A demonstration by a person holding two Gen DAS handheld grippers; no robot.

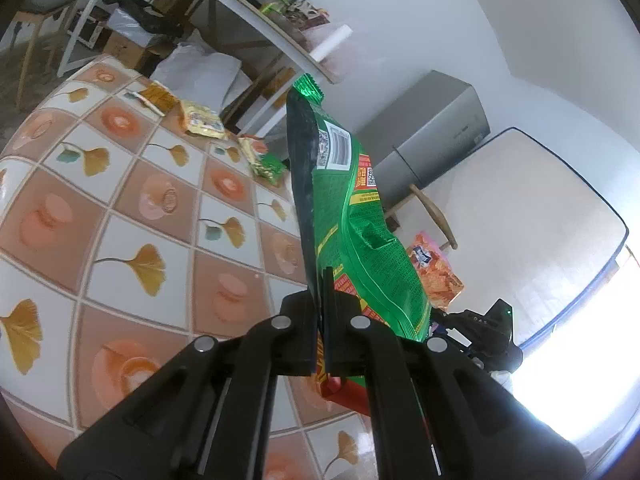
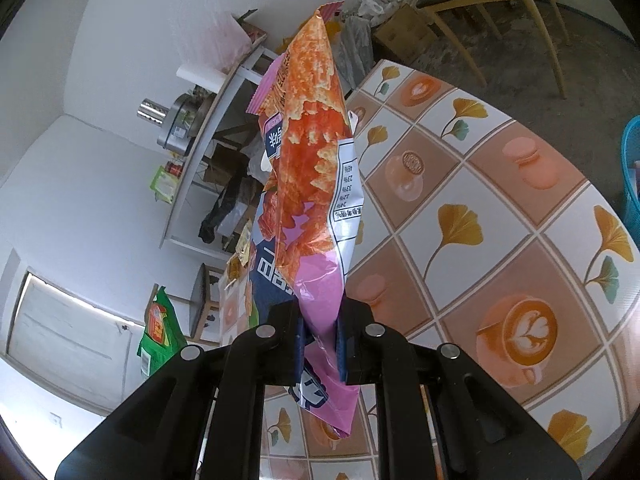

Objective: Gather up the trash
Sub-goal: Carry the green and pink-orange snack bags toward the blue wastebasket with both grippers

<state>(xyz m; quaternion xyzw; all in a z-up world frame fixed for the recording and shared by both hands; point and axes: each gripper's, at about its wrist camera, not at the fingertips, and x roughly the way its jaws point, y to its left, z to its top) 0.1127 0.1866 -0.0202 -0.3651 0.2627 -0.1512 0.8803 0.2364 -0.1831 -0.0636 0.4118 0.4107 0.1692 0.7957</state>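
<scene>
A green snack bag [image 1: 352, 216], printed with a barcode and QR codes, stands clamped in the left gripper [image 1: 320, 320] above the tiled tabletop [image 1: 120, 208]. The right gripper [image 2: 320, 336] pinches an orange-and-pink snack bag [image 2: 308, 168] bearing a nutrition table. More wrappers [image 1: 200, 120] lie on the far tabletop. A blue basket [image 2: 632, 168] stands beside it; its contents are hidden.

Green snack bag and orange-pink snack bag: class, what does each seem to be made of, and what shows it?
The crinkled green snack bag, clamped in the left gripper, looks like thin glossy plastic film, perhaps foil-lined: it shows sharp creases, shiny highlights and a serrated top seal. The orange-and-pink snack bag in the right gripper looks like similar printed film: soft folds, sheen.
</scene>
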